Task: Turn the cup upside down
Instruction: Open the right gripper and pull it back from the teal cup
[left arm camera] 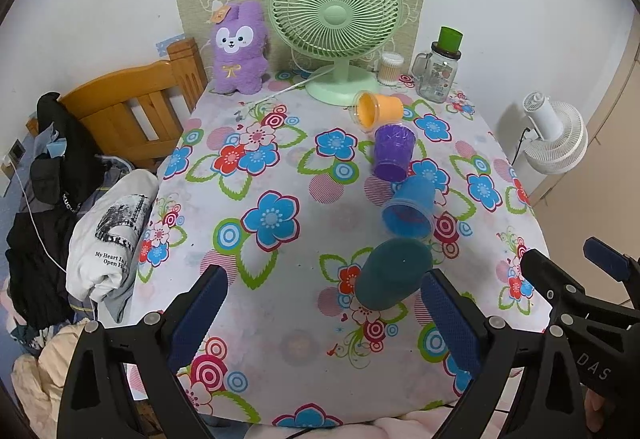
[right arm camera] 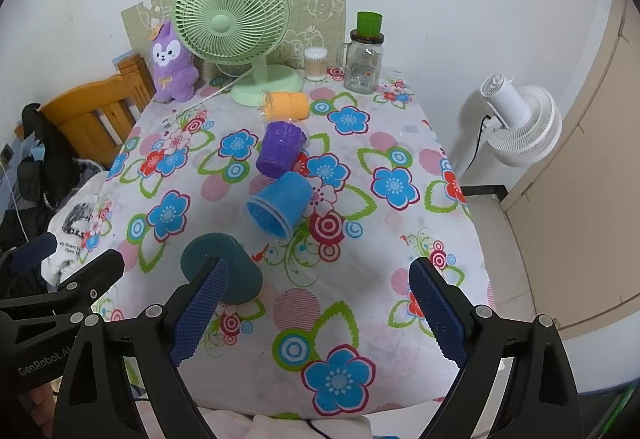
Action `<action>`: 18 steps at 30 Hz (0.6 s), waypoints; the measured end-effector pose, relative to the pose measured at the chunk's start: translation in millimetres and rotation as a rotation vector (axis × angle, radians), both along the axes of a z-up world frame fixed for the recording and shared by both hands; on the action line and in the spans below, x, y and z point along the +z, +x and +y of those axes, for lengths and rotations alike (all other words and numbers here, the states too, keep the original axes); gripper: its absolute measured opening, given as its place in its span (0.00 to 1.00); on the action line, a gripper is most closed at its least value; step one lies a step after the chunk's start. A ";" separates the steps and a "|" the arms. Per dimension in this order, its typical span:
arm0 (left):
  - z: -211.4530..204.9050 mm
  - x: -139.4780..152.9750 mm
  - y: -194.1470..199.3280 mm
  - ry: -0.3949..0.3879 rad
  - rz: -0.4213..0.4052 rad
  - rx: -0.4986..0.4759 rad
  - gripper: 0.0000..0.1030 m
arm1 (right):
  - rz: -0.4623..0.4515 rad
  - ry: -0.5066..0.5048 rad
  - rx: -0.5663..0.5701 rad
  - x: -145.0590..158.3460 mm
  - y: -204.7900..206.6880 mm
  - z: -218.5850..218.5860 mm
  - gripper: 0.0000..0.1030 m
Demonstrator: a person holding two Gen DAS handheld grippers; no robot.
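- The dark teal cup [left arm camera: 394, 273] stands upside down on the floral desk [left arm camera: 280, 167], its closed base facing up, near the front edge.
- The left tool [left arm camera: 324, 313] hangs over the near part of the desk with its blue-padded fingers [left arm camera: 198, 315] spread wide and nothing between them; the teal cup sits just ahead of its right finger.
- The right tool [right arm camera: 320, 309] is likewise released, fingers well apart and empty; in its own view the left finger overlaps the teal cup [right arm camera: 224, 267], and whether it touches the cup I cannot tell.
- Each tool shows at the edge of the other's view: the right tool [left arm camera: 568, 275] at the lower right of the left wrist view, the left tool [right arm camera: 76, 271] at the lower left of the right wrist view.
- A blue cup [left arm camera: 410, 207] lies on its side just beyond the teal one, its open mouth turned toward the cameras.
- A purple cup [left arm camera: 394, 151] is tipped over behind the blue cup, close to it.
- An orange cup [left arm camera: 380, 109] lies on its side farther back, near the base of the green fan [left arm camera: 336, 23].
- A purple plush rabbit [left arm camera: 238, 47] sits upright at the back left of the desk, beside the fan.
- At the back right stand a clear jar of cotton swabs [left arm camera: 390, 69] and a glass mug jar [left arm camera: 438, 73] with a green cup [left arm camera: 450, 38] on its lid.
- A white fan [left arm camera: 554, 137] stands off the desk to the right, and a wooden bed frame [left arm camera: 136, 103] with a pile of clothes [left arm camera: 80, 223] lies to the left.
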State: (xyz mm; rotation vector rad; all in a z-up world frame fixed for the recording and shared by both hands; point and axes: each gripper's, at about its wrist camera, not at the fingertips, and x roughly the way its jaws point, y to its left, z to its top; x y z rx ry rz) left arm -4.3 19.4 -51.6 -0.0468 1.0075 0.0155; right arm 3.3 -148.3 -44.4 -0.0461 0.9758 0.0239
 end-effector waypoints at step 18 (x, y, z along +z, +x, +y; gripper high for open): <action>0.3 2.6 -1.3 0.006 -0.015 0.000 0.97 | -0.002 -0.008 -0.009 -1.7 -3.5 -3.0 0.91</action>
